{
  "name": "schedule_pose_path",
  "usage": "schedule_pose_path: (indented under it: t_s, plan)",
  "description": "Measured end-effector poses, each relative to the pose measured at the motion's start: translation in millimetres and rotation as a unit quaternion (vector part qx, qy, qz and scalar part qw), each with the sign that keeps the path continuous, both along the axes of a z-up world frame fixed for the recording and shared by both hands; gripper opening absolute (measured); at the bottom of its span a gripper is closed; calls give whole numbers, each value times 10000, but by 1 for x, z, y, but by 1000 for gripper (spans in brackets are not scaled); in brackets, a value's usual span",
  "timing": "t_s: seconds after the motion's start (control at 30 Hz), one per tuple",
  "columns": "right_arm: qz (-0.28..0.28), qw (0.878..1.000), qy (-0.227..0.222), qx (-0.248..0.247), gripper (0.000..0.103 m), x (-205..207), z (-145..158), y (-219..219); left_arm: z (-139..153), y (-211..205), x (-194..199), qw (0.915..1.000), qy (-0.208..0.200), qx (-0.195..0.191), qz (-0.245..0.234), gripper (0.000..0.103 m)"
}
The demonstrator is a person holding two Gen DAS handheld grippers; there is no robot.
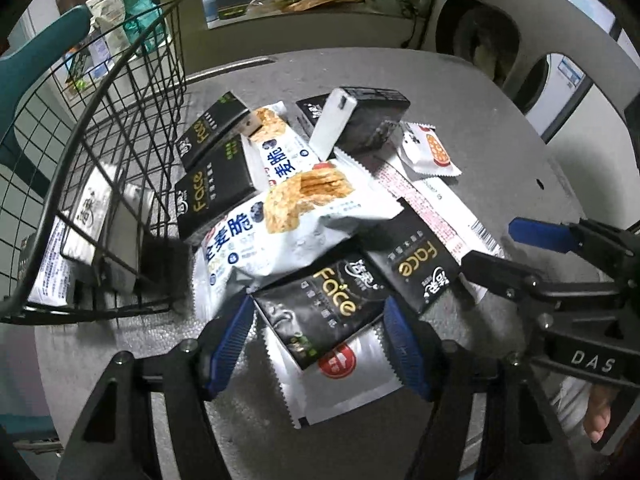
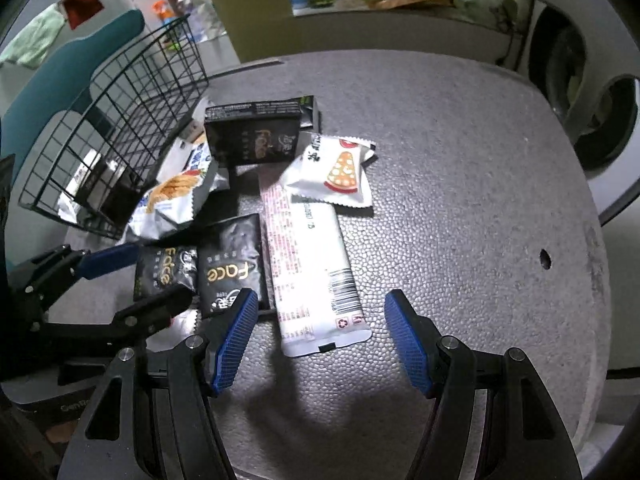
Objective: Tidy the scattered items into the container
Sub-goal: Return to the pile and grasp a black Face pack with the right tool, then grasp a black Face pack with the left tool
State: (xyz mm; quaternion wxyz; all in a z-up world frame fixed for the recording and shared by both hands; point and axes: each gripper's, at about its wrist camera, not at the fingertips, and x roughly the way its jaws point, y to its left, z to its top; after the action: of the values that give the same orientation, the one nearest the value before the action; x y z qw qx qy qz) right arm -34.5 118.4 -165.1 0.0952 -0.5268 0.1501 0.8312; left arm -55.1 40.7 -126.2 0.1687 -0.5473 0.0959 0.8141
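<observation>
A black wire basket stands at the table's left with a few packets inside; it also shows in the right wrist view. Snack packets and black "Face" tissue packs lie in a pile beside it. My left gripper is open, its blue fingers on either side of a black Face pack that lies on a white packet. My right gripper is open and empty, over the near end of a long white packet. A second Face pack lies just left of it.
A pizza-print packet and a black Face box lie farther back. A blue-white cracker bag sits mid-pile. The round grey foam table has a small hole at right. A teal chair stands behind the basket.
</observation>
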Motion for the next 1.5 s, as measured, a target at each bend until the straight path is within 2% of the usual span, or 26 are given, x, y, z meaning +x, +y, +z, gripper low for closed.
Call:
schedule_pose_path:
  t_s: [0.07,0.13,0.17,0.33,0.43,0.5,0.53,0.67,0.9,1.03,1.1,1.13,1.23,1.33,1.4,1.5]
  plan:
    - [-18,10000,10,-56,66,1,-1,0,-3,3,1,10000,-39,-67,-61,70]
    - [-3,10000,1,-60,66,0,-1,-1,-8,2,3,9997,-178,-108,-82,60]
    - [10,10000,-17,-41,66,0,-1,-2,-12,-1,5,9995,-293,-71,-85,50]
    - [28,10000,-25,-27,66,1,-1,-3,-12,-8,16,9991,-411,50,-100,43]
    - [-10,10000,-12,-43,66,0,-1,-1,-7,-7,17,9996,-245,61,-82,45]
    - [-15,10000,-8,-37,66,0,-1,0,-4,-8,15,9999,-122,32,-99,60]
    - [-5,10000,-17,-15,66,0,-2,0,-3,-8,14,9999,-97,31,-84,62]
    - [326,9995,23,15,66,-6,-2,-11,2,-19,15,9997,-197,142,16,62]
    - [826,9961,54,313,67,-24,-1,-42,8,-43,24,9995,-280,80,144,63]
    - [1004,9931,-139,587,67,-39,-8,-57,10,-49,24,9993,-290,151,187,63]
    - [1024,9916,-177,768,64,-41,-10,-61,11,-50,27,9993,-259,173,197,63]
    - [1042,9906,-202,857,59,-41,-10,-62,12,-51,27,9993,-255,174,201,64]
    - [1016,9931,-152,562,47,-35,-6,-56,10,-47,25,9990,-316,257,199,64]
    - [851,9946,-248,546,47,-23,-4,-42,12,-37,21,9986,-331,372,160,64]
    - [722,9955,-310,522,47,-11,-4,-32,13,-27,19,9991,-234,336,97,69]
    - [486,9979,-302,313,47,-1,0,-15,9,-17,10,9998,-54,209,37,69]
